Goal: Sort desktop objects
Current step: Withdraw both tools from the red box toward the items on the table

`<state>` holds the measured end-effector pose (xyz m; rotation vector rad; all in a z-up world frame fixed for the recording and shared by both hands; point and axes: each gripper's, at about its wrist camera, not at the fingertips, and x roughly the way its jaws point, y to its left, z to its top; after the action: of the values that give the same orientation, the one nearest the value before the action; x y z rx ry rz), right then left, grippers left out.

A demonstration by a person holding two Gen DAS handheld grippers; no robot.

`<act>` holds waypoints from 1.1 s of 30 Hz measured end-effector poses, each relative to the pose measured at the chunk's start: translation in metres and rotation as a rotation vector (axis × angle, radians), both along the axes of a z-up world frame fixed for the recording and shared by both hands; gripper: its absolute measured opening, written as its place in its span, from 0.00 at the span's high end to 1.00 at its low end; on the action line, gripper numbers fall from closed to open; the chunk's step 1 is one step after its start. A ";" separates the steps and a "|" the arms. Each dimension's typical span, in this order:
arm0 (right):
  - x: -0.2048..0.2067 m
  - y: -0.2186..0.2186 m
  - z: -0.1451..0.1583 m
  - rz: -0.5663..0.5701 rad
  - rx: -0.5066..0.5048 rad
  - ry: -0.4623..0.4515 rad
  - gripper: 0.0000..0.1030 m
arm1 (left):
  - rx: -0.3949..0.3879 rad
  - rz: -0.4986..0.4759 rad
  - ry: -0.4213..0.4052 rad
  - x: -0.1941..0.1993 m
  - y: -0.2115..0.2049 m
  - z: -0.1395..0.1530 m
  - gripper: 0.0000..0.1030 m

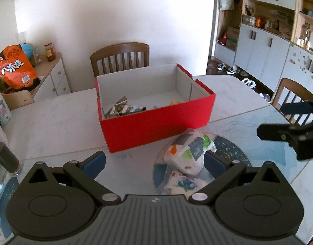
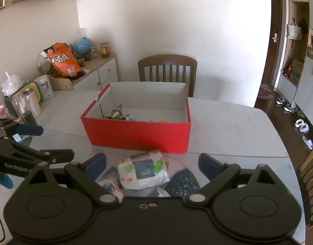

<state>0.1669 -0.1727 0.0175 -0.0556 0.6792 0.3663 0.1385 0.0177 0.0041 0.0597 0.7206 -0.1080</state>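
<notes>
box: red cardboard box (image 2: pixel 139 136) with white inside sits mid white marble bench (image 2: pixel 228 126), a few wrappers lying on its floor
packet: crumpled white snack packet (image 2: pixel 143 171) on the round dark blue mat (image 2: pixel 183 182), just in front of the box
right gripper (image 2: pixel 152 163): jaws spread wide, packet between them, pads not touching it
left gripper (image 1: pixel 154 161): wide open too, right pad just beside the packet

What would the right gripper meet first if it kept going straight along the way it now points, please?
Most likely the white printed snack packet, which lies centred between the open right gripper fingers. The red box stands beyond it; depth is hard to judge.
</notes>
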 end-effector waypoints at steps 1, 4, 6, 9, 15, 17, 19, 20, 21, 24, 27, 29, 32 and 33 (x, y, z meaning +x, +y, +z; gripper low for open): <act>-0.001 -0.001 -0.002 -0.003 -0.002 0.002 0.05 | -0.002 -0.009 -0.001 -0.003 -0.001 -0.002 0.00; -0.003 -0.004 -0.008 -0.015 -0.004 0.007 0.05 | -0.015 -0.019 -0.007 -0.012 -0.003 -0.009 0.00; -0.004 -0.006 -0.012 -0.020 -0.009 0.013 0.05 | -0.025 -0.024 -0.008 -0.016 -0.004 -0.015 0.00; -0.007 -0.009 -0.019 -0.025 -0.011 0.022 0.05 | -0.003 -0.029 -0.007 -0.022 -0.008 -0.024 0.00; -0.012 -0.011 -0.035 -0.027 -0.013 0.041 0.05 | -0.018 -0.039 0.014 -0.032 -0.010 -0.045 0.00; -0.014 -0.012 -0.040 -0.031 -0.011 0.048 0.05 | -0.020 -0.046 0.012 -0.036 -0.010 -0.050 0.00; -0.015 -0.014 -0.045 -0.038 -0.011 0.051 0.05 | -0.023 -0.056 0.015 -0.039 -0.012 -0.055 0.00; -0.016 -0.015 -0.047 -0.042 -0.010 0.055 0.05 | -0.024 -0.060 0.016 -0.041 -0.012 -0.058 0.00; -0.016 -0.015 -0.050 -0.044 -0.011 0.059 0.06 | -0.025 -0.064 0.019 -0.043 -0.013 -0.062 0.00; -0.018 -0.016 -0.057 -0.049 -0.018 0.065 0.06 | -0.019 -0.071 0.039 -0.047 -0.016 -0.072 0.00; -0.018 -0.017 -0.064 -0.051 -0.023 0.072 0.06 | -0.016 -0.071 0.056 -0.049 -0.020 -0.083 0.00; -0.017 -0.017 -0.070 -0.054 -0.026 0.079 0.06 | -0.019 -0.068 0.068 -0.049 -0.022 -0.089 0.00; -0.016 -0.019 -0.078 -0.060 -0.027 0.088 0.06 | -0.001 -0.041 0.077 -0.050 -0.025 -0.099 0.00; -0.015 -0.019 -0.081 -0.060 -0.027 0.091 0.06 | 0.005 -0.031 0.078 -0.051 -0.025 -0.102 0.00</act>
<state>0.1520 -0.1919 -0.0638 -0.0449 0.7741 0.3037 0.0879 -0.0078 -0.0982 0.0715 0.7976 -0.1394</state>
